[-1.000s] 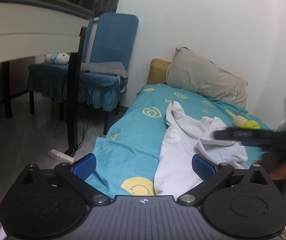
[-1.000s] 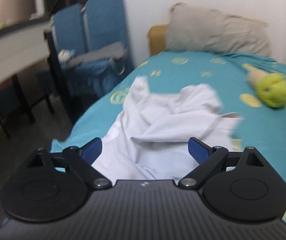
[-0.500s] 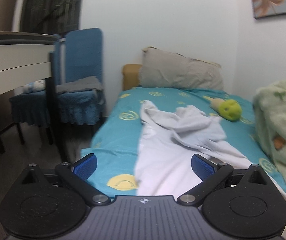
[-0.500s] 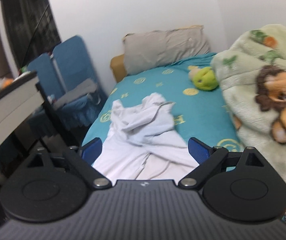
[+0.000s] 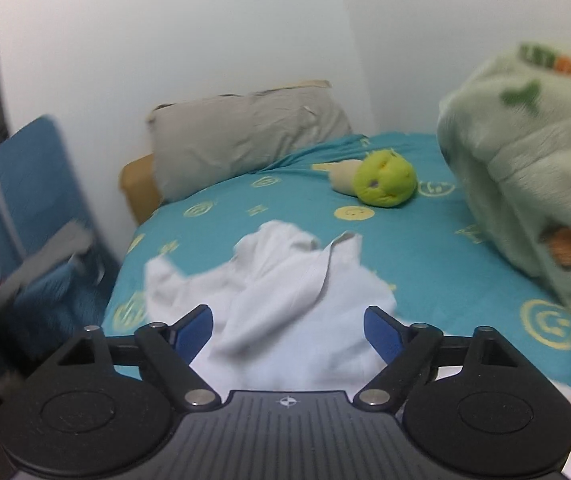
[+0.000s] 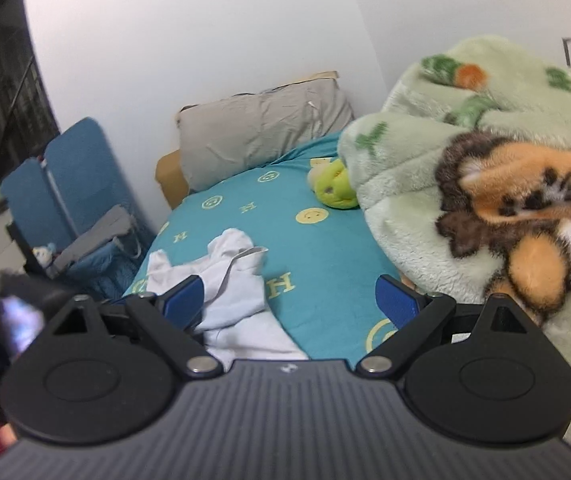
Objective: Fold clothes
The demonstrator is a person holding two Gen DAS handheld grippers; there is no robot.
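Note:
A crumpled white garment [image 5: 281, 300] lies on the teal bed sheet [image 5: 285, 204] near the bed's left edge. It also shows in the right wrist view [image 6: 233, 280]. My left gripper [image 5: 288, 330] is open and empty, held just above the garment. My right gripper [image 6: 290, 296] is open and empty, held over the sheet to the right of the garment, with its left finger [image 6: 183, 296] in front of the cloth.
A grey pillow [image 5: 245, 136] lies at the head of the bed. A green plush toy [image 5: 383, 178] lies beyond the garment. A pale green fleece blanket with a lion print [image 6: 485, 184] is heaped on the right. Blue chairs [image 6: 65, 192] stand left of the bed.
Both grippers have swung to the right and closer over the bed. The desk has left the left view and the blanket now fills the right side. The garment lies as before.

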